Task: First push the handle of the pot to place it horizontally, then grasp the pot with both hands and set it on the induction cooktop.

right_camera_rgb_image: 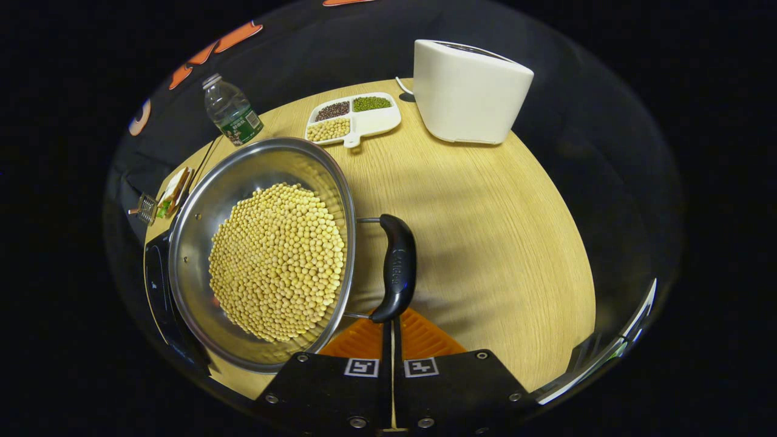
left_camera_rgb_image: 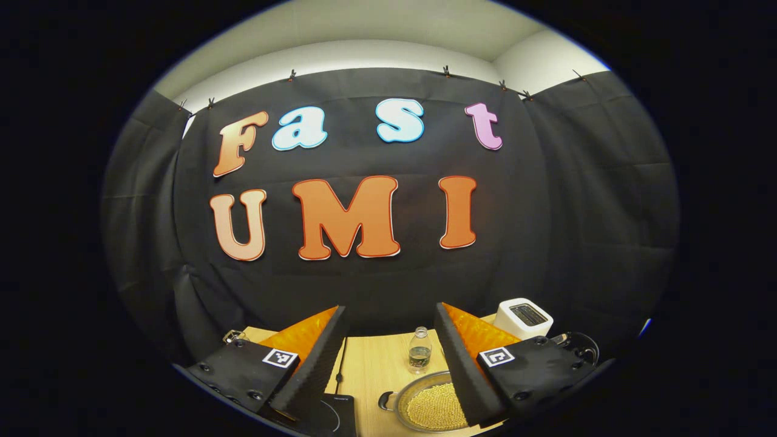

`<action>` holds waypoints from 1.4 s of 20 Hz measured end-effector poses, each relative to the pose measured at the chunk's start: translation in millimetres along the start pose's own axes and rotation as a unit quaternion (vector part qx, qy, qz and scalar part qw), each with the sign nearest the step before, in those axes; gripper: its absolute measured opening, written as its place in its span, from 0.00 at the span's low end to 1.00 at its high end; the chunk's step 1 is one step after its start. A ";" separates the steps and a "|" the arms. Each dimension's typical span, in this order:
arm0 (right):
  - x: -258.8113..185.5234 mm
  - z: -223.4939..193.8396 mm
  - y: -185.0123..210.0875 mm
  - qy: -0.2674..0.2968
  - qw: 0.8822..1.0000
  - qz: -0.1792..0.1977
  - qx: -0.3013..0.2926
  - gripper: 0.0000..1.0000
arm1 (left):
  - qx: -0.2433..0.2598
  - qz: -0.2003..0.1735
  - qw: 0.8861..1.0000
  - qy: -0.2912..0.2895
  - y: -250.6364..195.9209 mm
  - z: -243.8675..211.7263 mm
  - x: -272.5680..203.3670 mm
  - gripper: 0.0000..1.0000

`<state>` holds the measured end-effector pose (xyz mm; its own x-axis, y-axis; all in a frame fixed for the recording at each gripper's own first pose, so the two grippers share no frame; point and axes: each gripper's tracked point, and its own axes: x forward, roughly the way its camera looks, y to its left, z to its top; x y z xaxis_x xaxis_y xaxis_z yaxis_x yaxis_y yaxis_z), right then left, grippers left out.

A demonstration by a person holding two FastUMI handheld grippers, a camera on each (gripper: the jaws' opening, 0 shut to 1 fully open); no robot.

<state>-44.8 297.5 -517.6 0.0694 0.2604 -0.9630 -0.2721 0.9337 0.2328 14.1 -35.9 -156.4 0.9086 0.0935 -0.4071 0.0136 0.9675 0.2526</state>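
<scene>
Pot (right_camera_rgb_image: 267, 255) of yellow beans sits on my bench (right_camera_rgb_image: 485, 230), partly over the dark cooktop (right_camera_rgb_image: 159, 285). My right tool (right_camera_rgb_image: 391, 325) has its fingers together just below the pot's black handle (right_camera_rgb_image: 397, 267); my left tool (left_camera_rgb_image: 388, 340) is spread apart, raised.

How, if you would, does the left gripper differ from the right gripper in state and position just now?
The left gripper stands wide open and held high, above the wooden table, touching nothing. The right gripper is shut, fingers together, low at the black curved handle of the steel pot of yellow beans; contact is unclear. Neither grasps the pot.
</scene>
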 end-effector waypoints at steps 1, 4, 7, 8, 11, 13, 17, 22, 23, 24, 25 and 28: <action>1.7 4.1 -2.0 -0.001 1.000 -0.001 -0.002 0.01 | -0.003 0.003 1.000 0.003 1.4 -1.7 -0.1 0.93; 5.9 15.0 -3.0 -0.005 1.000 -0.001 -0.016 0.01 | -0.011 0.019 1.000 0.013 8.1 -9.0 -3.5 0.93; 12.4 21.8 2.1 -0.006 1.000 0.003 -0.022 0.01 | -0.022 0.042 0.999 0.020 19.2 -12.1 -7.9 0.93; 14.9 23.6 4.1 -0.004 1.000 0.007 -0.023 0.01 | -0.028 0.049 0.998 0.022 21.6 -12.9 -9.9 0.94; 17.3 23.9 7.5 0.000 0.999 0.032 -0.022 0.01 | -0.035 0.072 0.997 0.023 31.2 -14.0 -23.1 0.94; 18.6 29.2 8.9 -0.002 0.999 0.042 -0.020 0.01 | -0.042 0.091 0.995 0.020 39.5 -15.9 -33.5 0.94; 24.6 43.2 6.0 -0.010 0.998 0.038 -0.045 0.01 | -0.056 0.130 0.990 0.018 60.1 -21.8 -57.7 0.93; 23.6 66.6 4.9 -0.029 0.998 0.030 -0.056 0.01 | -0.074 0.143 0.986 0.034 75.8 -46.4 -75.1 0.93; 21.4 64.5 5.3 -0.028 0.998 0.033 -0.050 0.01 | -0.077 0.132 0.987 0.044 75.0 -54.6 -71.1 0.94; 16.1 66.4 2.6 -0.033 0.998 0.029 -0.045 0.02 | -0.081 0.112 0.989 0.058 72.1 -63.6 -65.1 0.93; 10.4 66.7 -2.9 -0.042 0.998 0.021 -0.043 0.03 | -0.085 0.094 0.989 0.074 69.1 -75.2 -57.9 0.94; -13.8 81.2 -10.4 -0.081 0.996 0.019 -0.016 0.04 | -0.106 0.043 0.983 0.144 59.6 -126.7 -33.4 0.94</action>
<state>35.1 304.2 -495.7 0.2109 0.3347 -0.9184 -0.3081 0.9144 0.2625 -68.3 48.4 -238.9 0.7460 0.2104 -0.6318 -0.1735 0.9774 0.1207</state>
